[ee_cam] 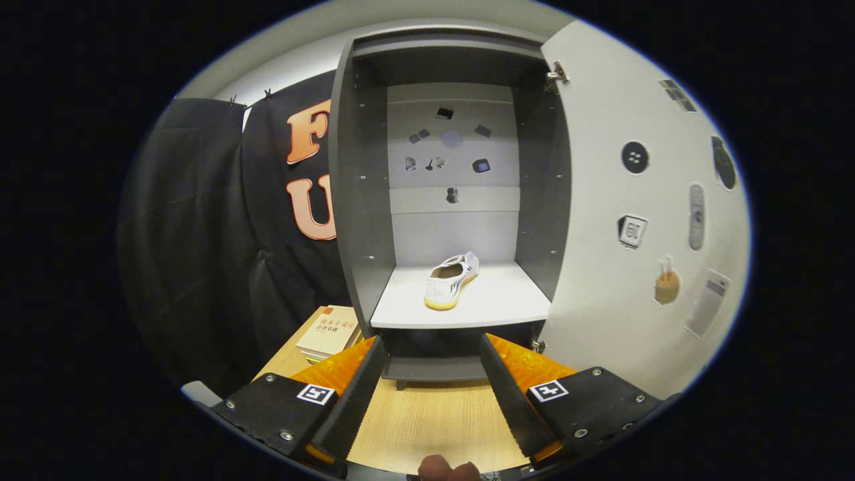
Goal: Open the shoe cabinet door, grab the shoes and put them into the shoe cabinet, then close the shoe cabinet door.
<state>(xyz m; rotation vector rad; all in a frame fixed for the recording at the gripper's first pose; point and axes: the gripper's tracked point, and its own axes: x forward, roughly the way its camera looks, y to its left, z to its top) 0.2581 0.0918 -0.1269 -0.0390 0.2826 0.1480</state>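
Gripper view: our gripper (433, 374) is spread apart and empty, the shoe (451, 280) lies on the cabinet shelf (507, 300). We may bump the wide-open door (601, 220) badly while closing it.

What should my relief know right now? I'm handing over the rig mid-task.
Hand-held gripper: open, holding nothing, fingers apart over the wooden table, short of the shoe cabinet.
Cabinet door: swung open to the right.
White shoe: already lying on the cabinet shelf, beyond the fingers.
Done: door opened, shoe placed.
Left: close the door.
Books lie left of the cabinet.
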